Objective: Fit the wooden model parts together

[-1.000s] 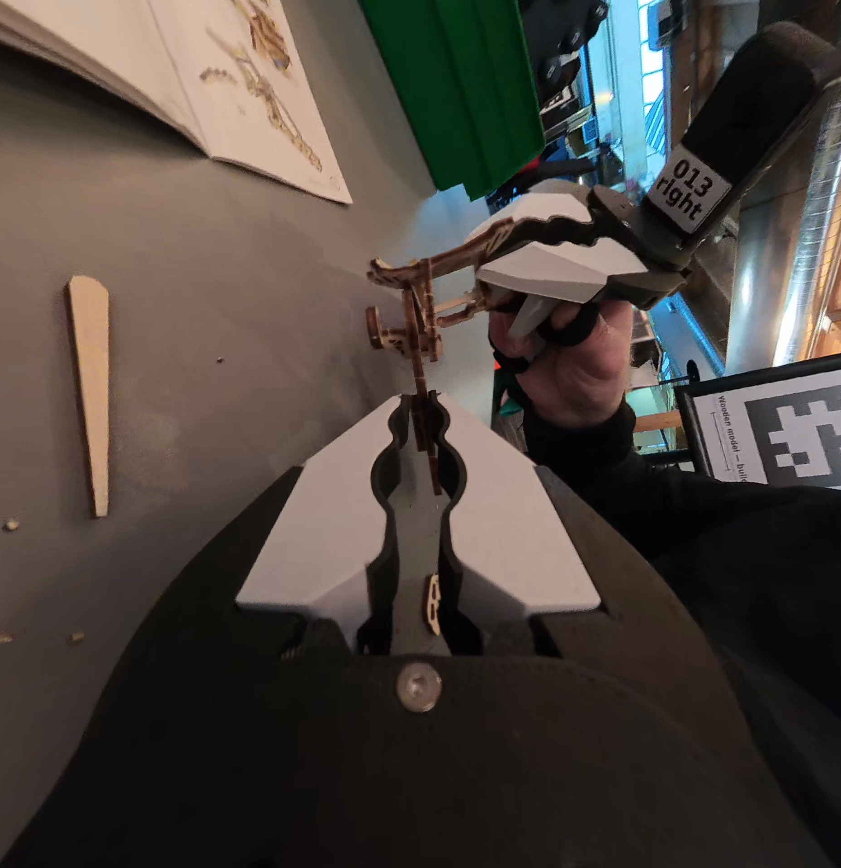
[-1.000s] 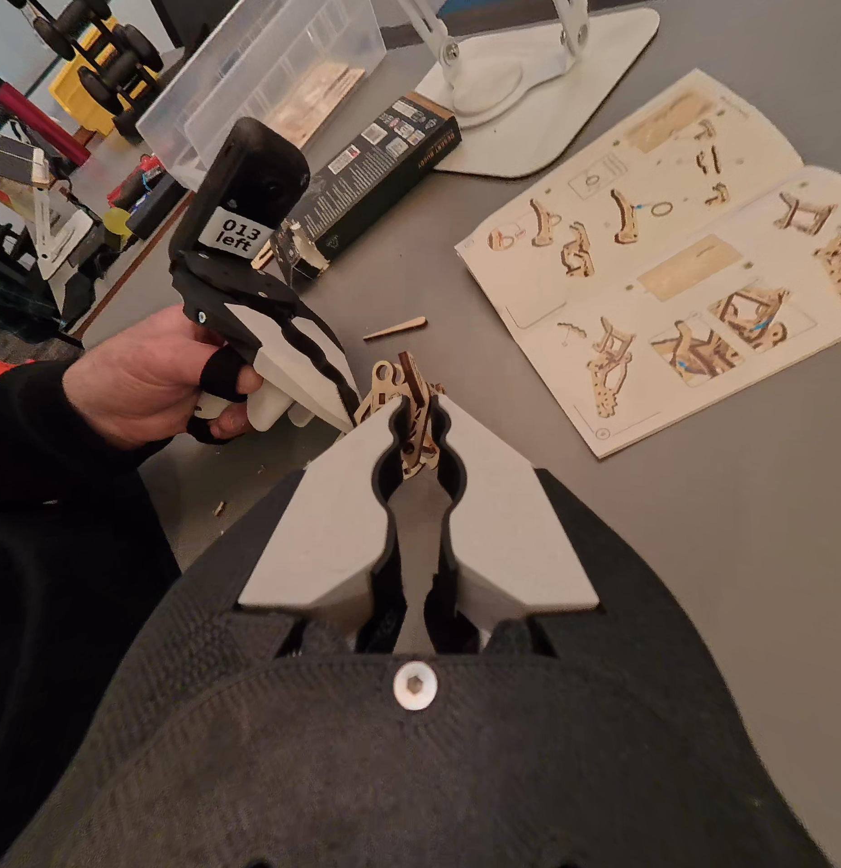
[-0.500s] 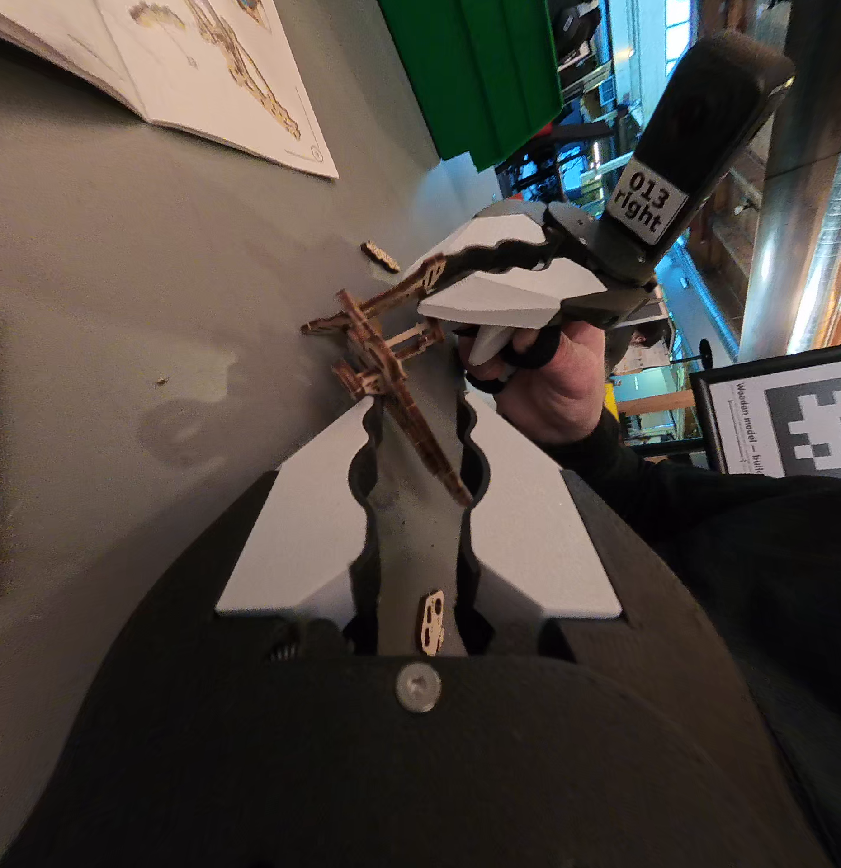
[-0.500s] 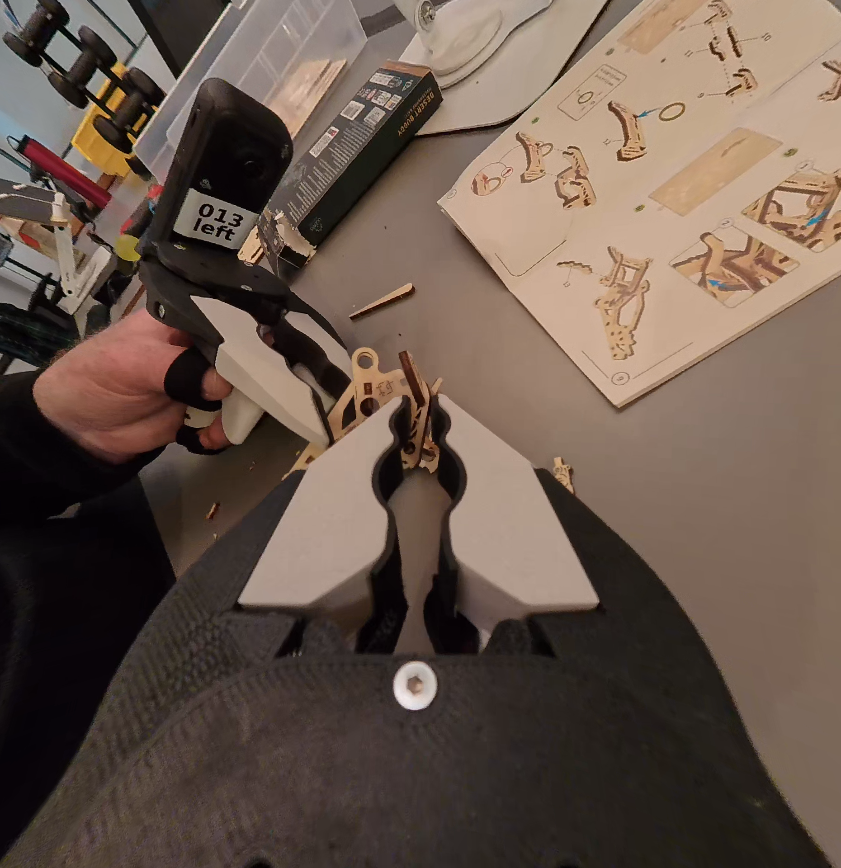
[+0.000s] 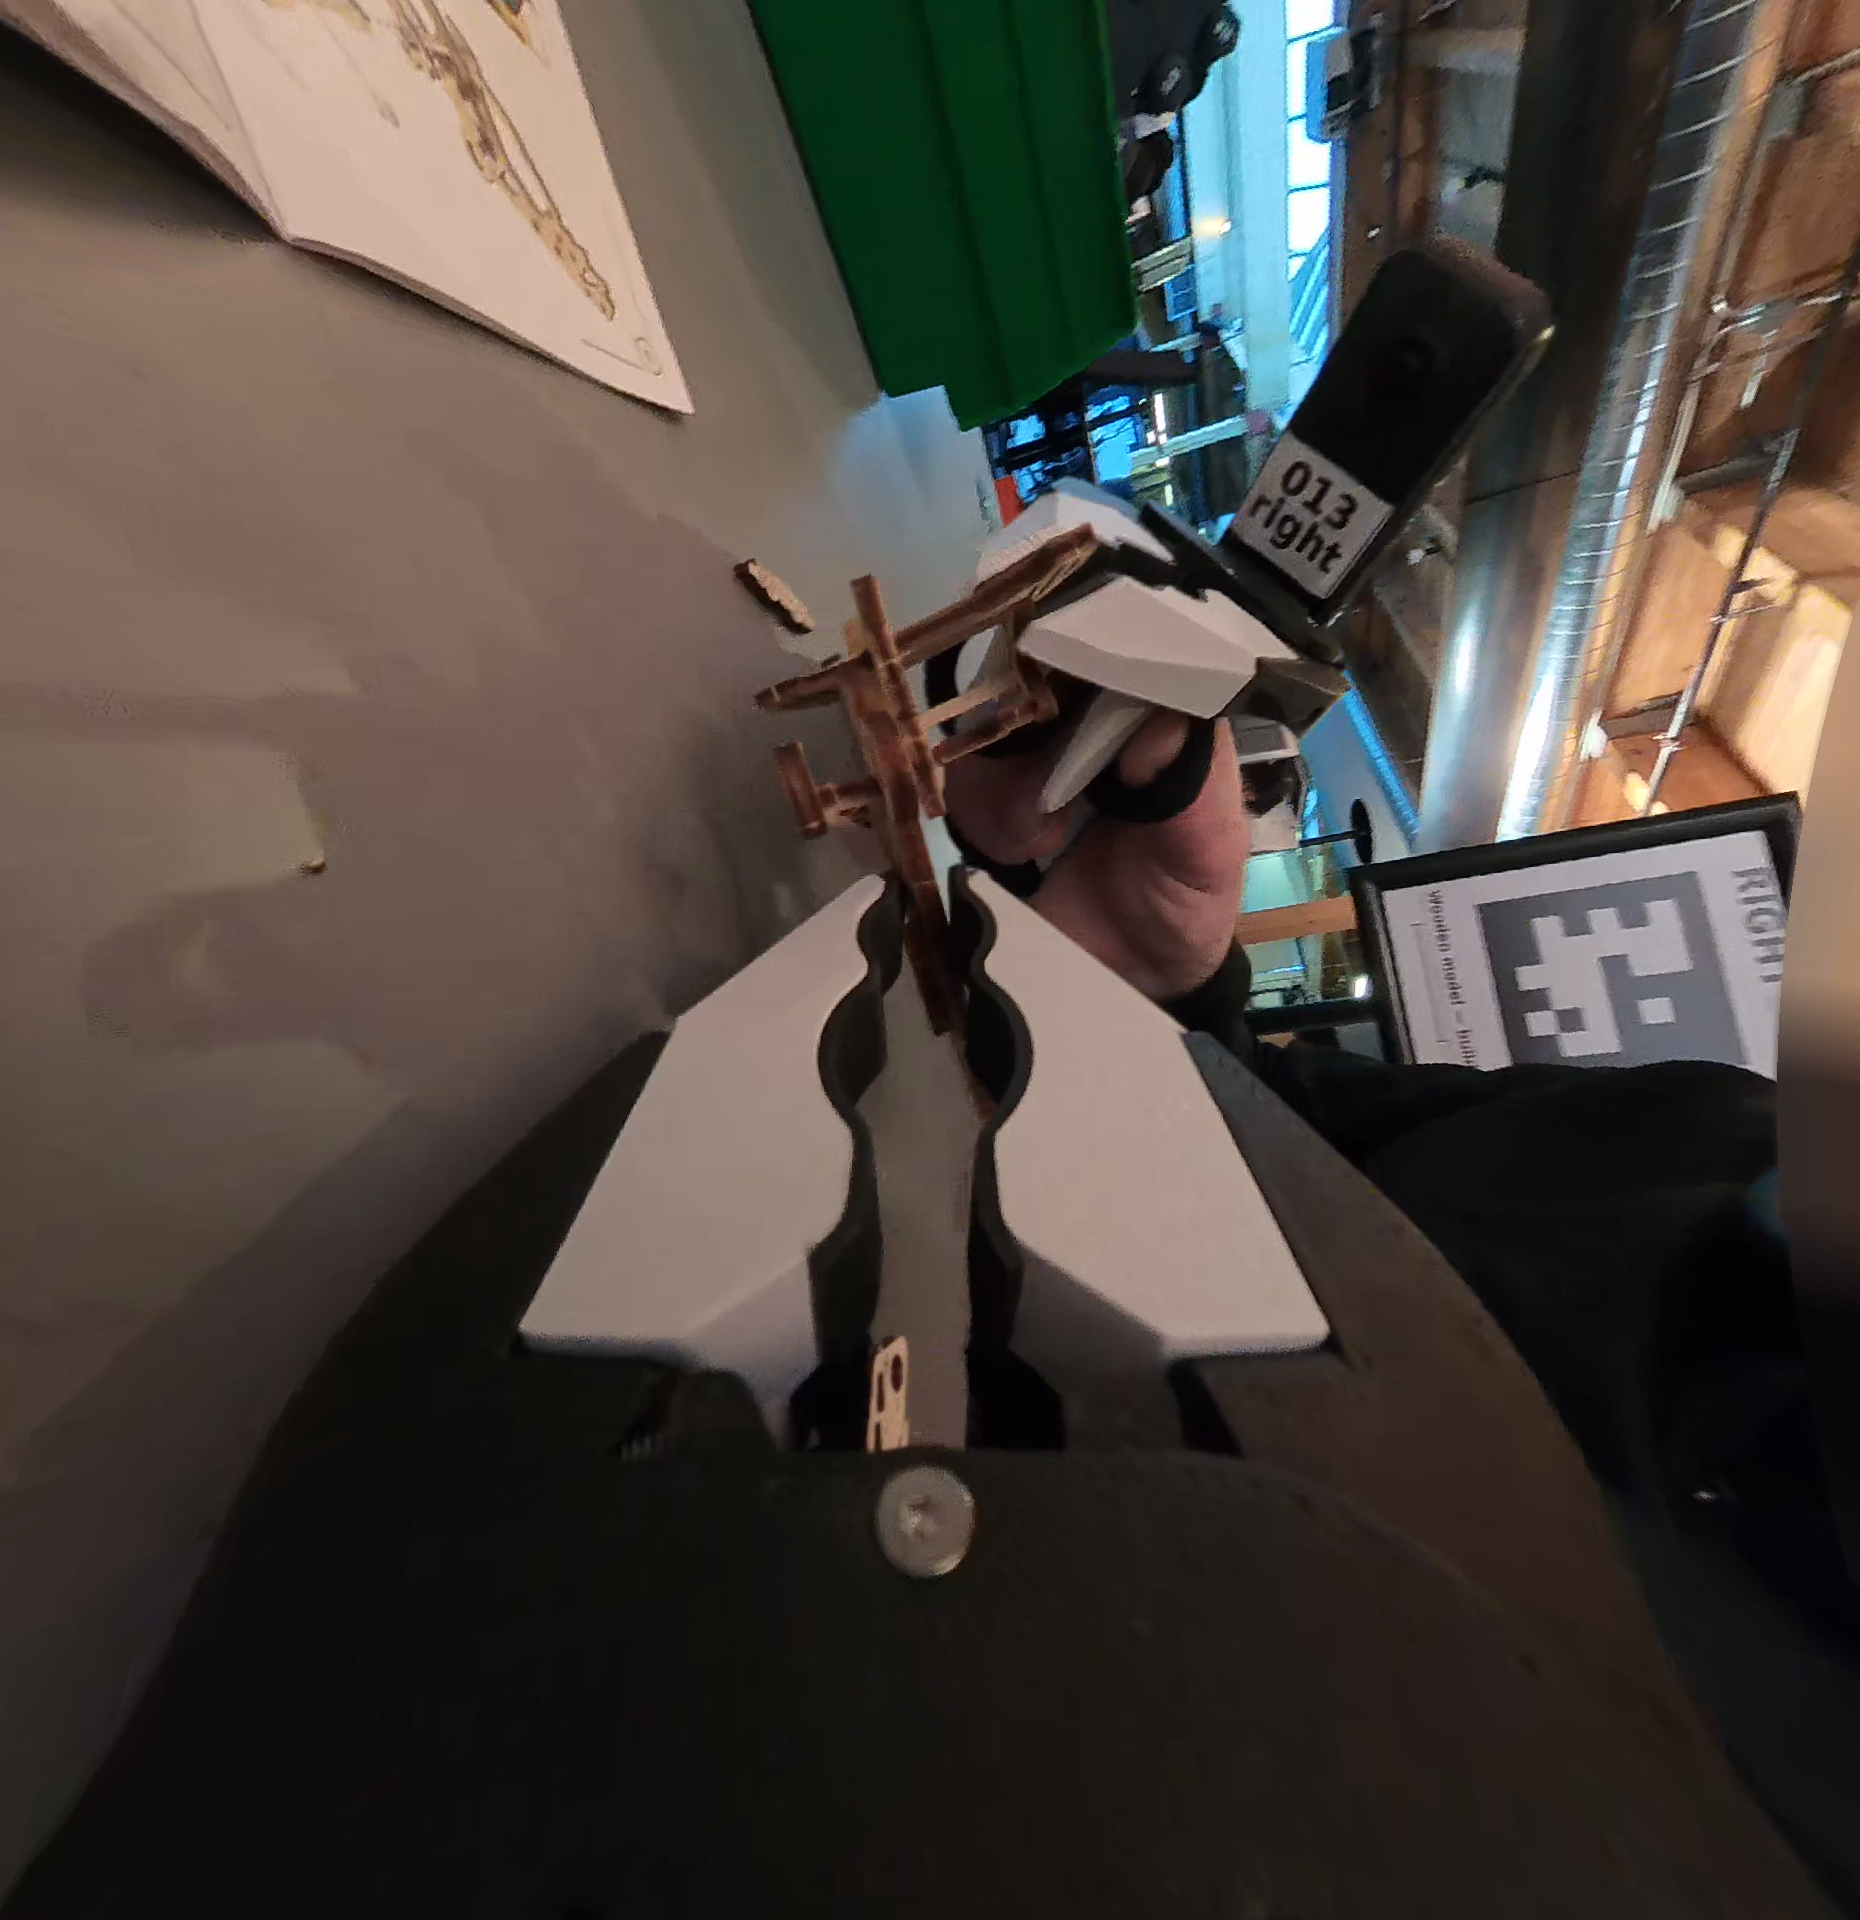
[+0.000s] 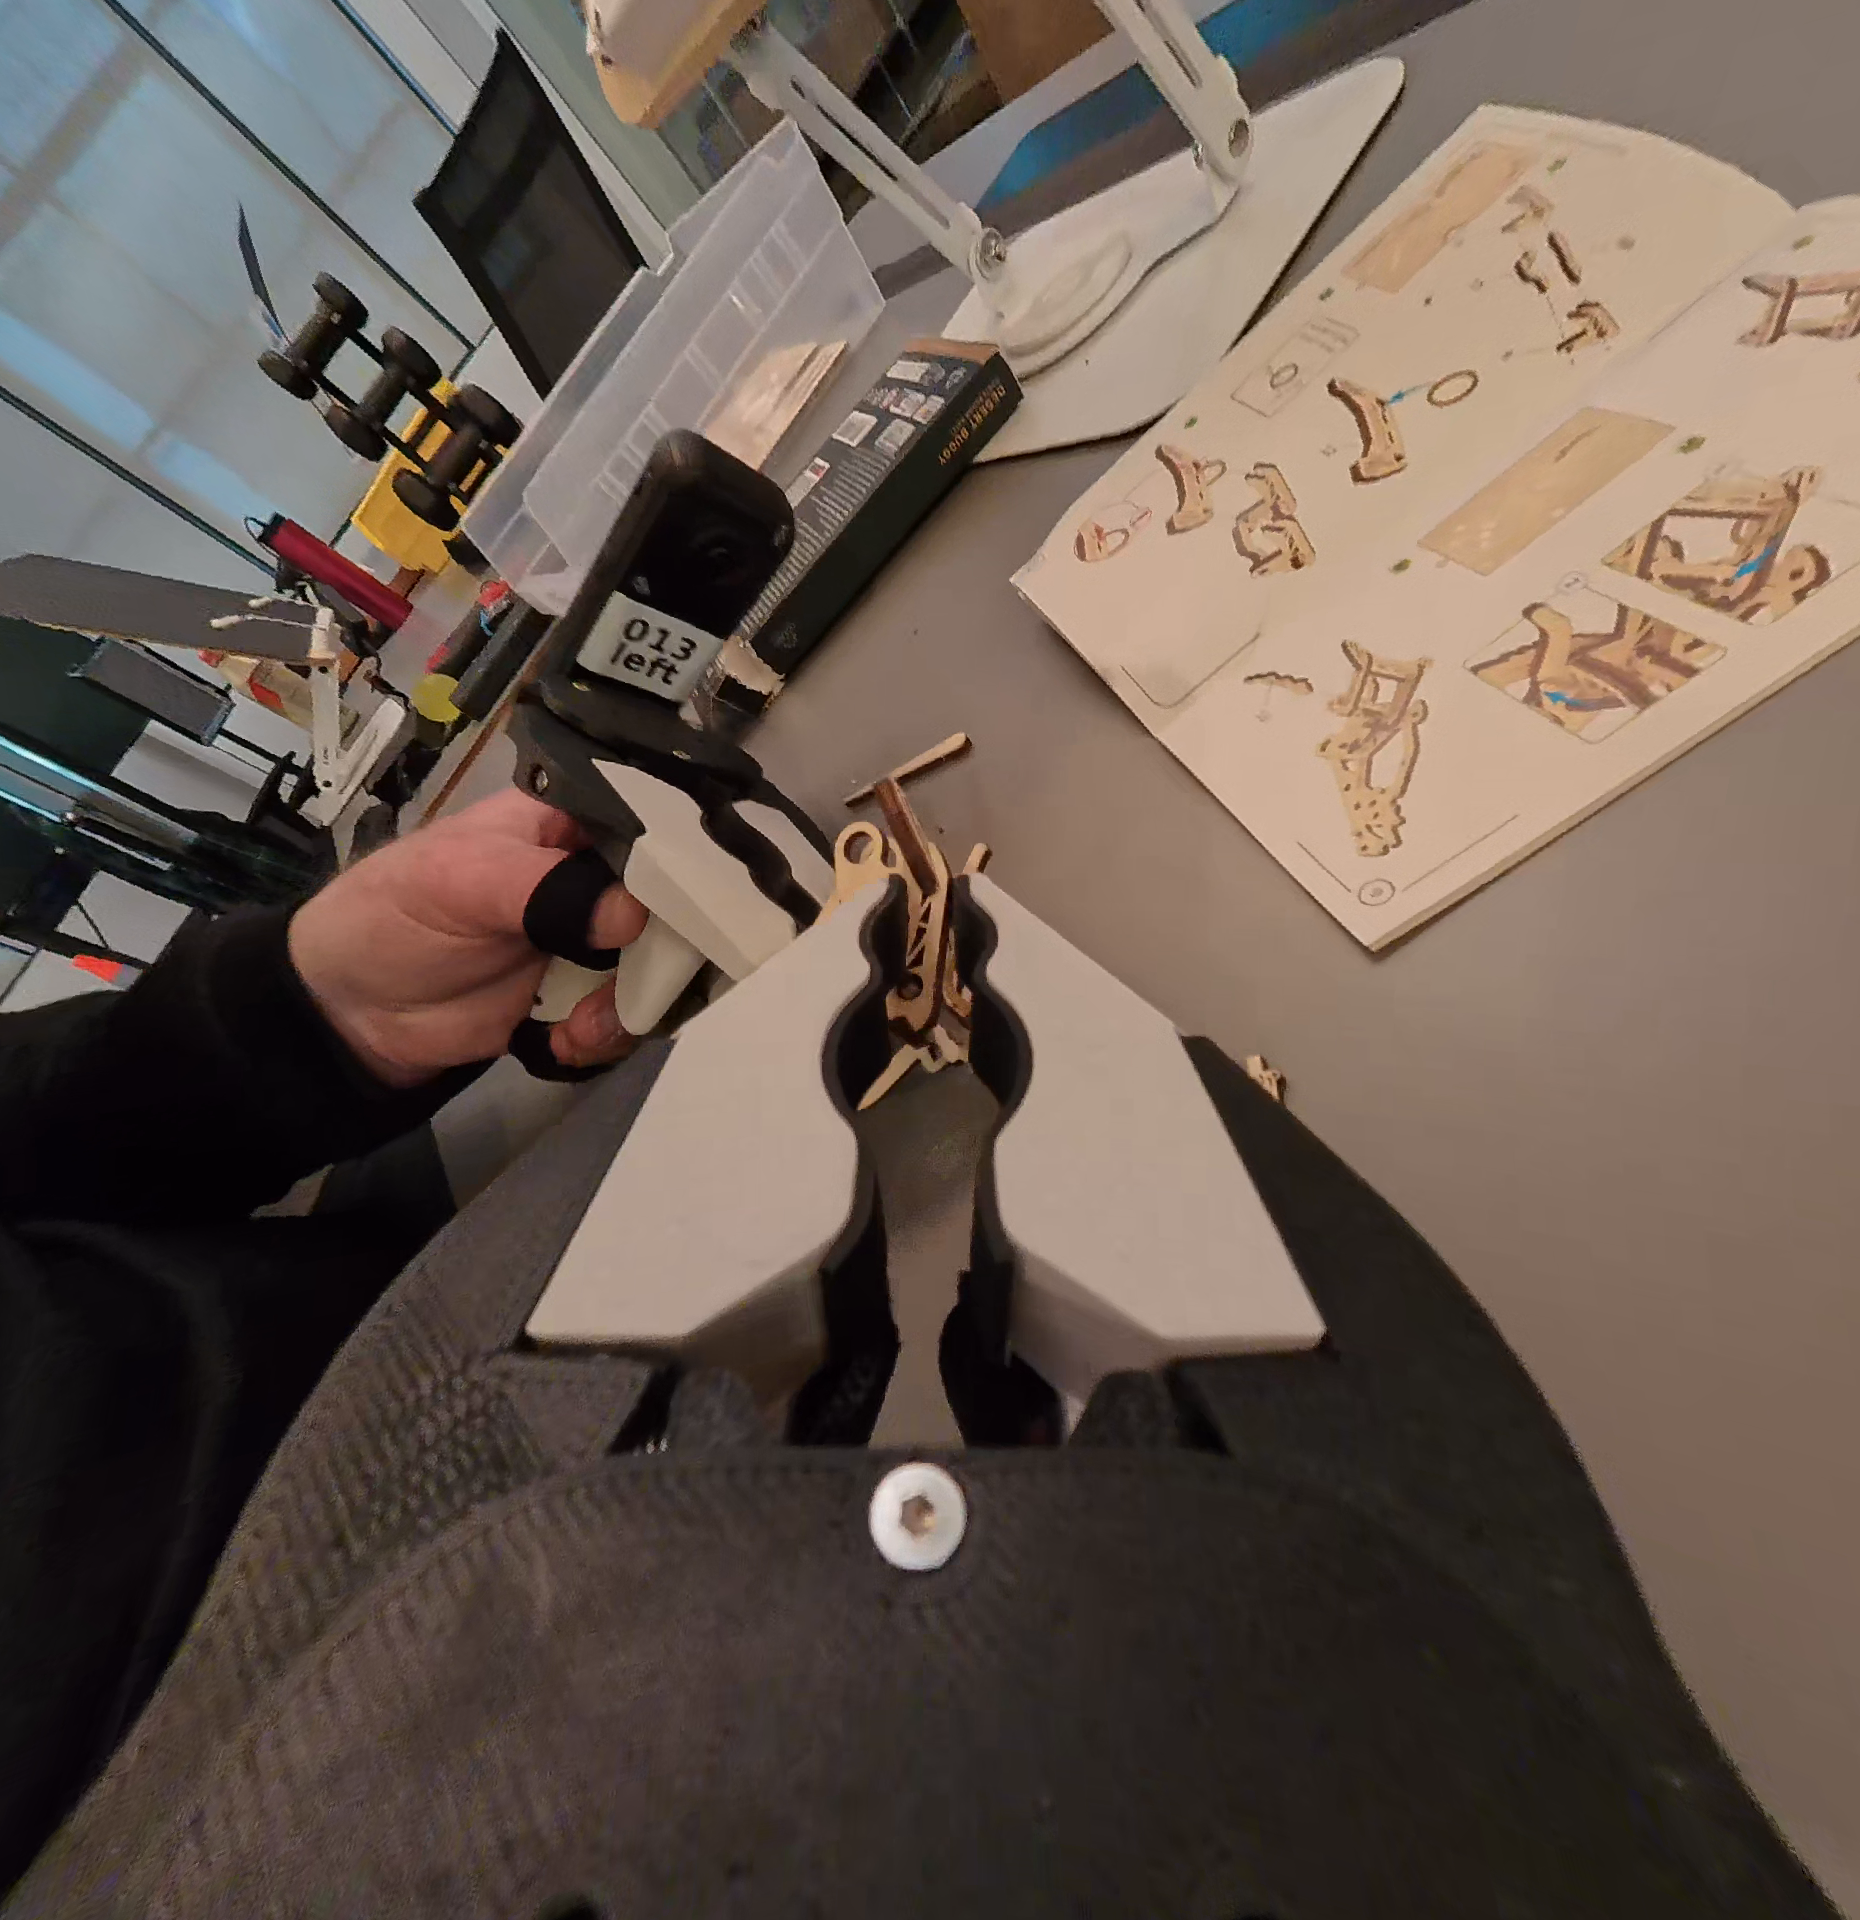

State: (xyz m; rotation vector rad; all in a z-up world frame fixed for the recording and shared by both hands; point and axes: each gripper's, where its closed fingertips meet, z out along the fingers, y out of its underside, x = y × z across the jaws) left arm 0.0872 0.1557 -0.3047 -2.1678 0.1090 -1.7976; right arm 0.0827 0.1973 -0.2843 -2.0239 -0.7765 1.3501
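Between the two tools, held clear above the grey bench (image 6: 1528, 1143), sits the wooden model (image 5: 884, 727), a small laser-cut lattice of pale ply with dark burnt edges, struts crossing at right angles and a ringed lug at one end. The left tool (image 5: 924, 894) is closed on a thin strut of the model, its pale fingers (image 5: 760, 1091) pinching the slat near their tips. The right tool (image 6: 924, 894) is clamped on the model from the opposite side, with the pale ply trapped in the scalloped gap between its fingers (image 6: 1092, 1122). A hand (image 6: 438, 935) wraps the left tool's grip, just beside the model.

Just beyond the model a loose tapered wooden sliver (image 6: 905, 767) lies flat on the bench, and a small wooden offcut (image 6: 1266, 1075) lies close beside the right tool. Bare bench surface stretches to the right of the model. Farther from the model an open instruction booklet (image 6: 1477, 540) lies flat, well apart from it. Farthest from the model stand a dark box (image 6: 884, 488), a clear plastic bin (image 6: 697, 343) and a white stand base (image 6: 1196, 239) near the bench's far edge.
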